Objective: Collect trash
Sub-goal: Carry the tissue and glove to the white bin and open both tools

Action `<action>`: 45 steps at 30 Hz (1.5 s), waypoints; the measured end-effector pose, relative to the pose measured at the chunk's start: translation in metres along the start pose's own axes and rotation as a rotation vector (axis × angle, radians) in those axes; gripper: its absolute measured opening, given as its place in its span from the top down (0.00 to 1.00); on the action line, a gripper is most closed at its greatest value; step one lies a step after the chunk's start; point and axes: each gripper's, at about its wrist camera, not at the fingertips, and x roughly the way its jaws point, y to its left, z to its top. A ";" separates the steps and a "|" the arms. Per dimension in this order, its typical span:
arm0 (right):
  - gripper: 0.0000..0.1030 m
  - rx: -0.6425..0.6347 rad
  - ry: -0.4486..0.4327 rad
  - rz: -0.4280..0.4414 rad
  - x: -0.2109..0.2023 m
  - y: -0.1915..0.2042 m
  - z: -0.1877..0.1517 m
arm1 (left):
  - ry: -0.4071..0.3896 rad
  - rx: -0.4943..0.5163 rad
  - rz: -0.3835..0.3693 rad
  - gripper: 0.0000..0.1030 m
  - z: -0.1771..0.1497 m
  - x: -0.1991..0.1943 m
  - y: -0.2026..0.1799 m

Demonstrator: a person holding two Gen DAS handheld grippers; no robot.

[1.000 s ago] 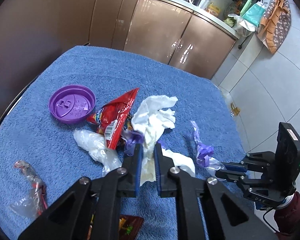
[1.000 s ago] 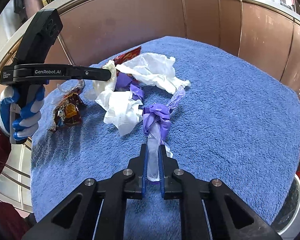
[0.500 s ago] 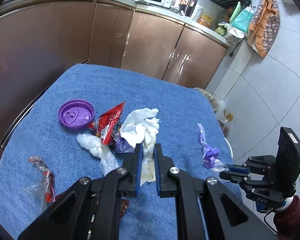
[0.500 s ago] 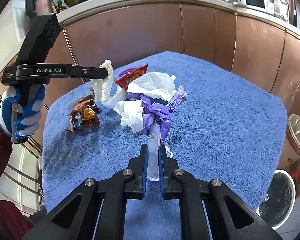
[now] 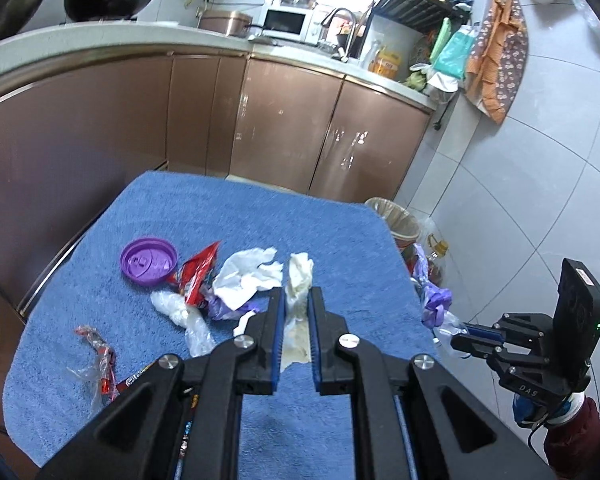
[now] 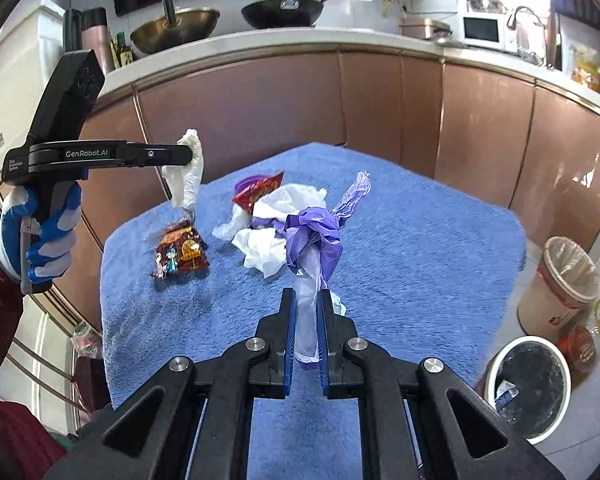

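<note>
Both jaws grip trash above the towel: left gripper tissue, right gripper purple bag.

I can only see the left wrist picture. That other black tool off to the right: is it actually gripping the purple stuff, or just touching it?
Observer: Gripping. In the right wrist view, the right gripper is shut on the purple plastic bag.
Operator: Is the tan bin the only place to drop it?
Observer: No. A white-rimmed bin with a black liner stands on the floor beside the tan bin.
Operator: What's hidden under my own tool?
Observer: A dark red snack packet lies on the blue towel, below the white tissue that the left gripper holds.
</note>
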 end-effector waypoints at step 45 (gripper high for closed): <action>0.90 0.622 0.034 -0.408 -0.027 -0.314 -0.129 | 0.419 0.337 -0.251 0.89 0.019 0.348 -0.344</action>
